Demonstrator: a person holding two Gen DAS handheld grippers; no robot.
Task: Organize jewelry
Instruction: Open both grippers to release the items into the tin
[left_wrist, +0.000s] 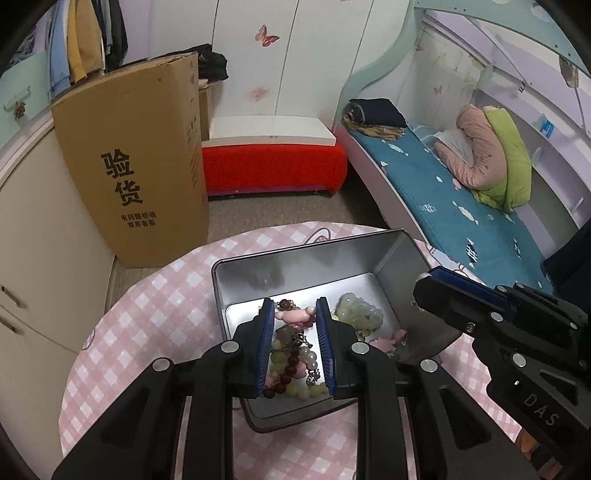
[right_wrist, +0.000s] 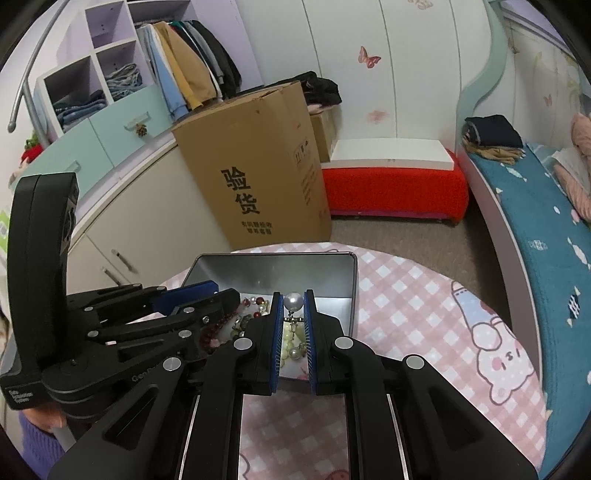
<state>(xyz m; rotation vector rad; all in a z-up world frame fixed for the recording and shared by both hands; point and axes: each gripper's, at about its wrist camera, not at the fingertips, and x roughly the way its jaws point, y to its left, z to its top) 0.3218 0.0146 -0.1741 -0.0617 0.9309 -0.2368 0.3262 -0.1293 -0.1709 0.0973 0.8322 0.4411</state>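
Cardboard box (left_wrist: 140, 166) on the floor past the table's far edge reads "验货" in big black print, w/ smaller lines under it too small to read for sure; the right gripper's body shows "DAS" in the left wrist view. Silver tin (left_wrist: 402, 258) sits open on the pink checked tablecloth (left_wrist: 147, 314), near the table's middle. Left gripper (left_wrist: 294, 308) points steeply down into the tin, jaws narrow, pinching a pink charm (left_wrist: 293, 318) at the tips, w/ a dark red bead strand (left_wrist: 290, 369) and pale beads hanging between the pads over the tin floor. A pale green bead cluster (left_wrist: 356, 314) lies in the tin just right of it. Right gripper (right_wrist: 293, 301) also angles down over the tin's near right corner, clamped tight on a pearl (right_wrist: 293, 301) at the tips; a small metal cross pendant (right_wrist: 292, 321) dangles below. Purple sleeve (right_wrist: 37, 439) visible at the left gripper's handle.
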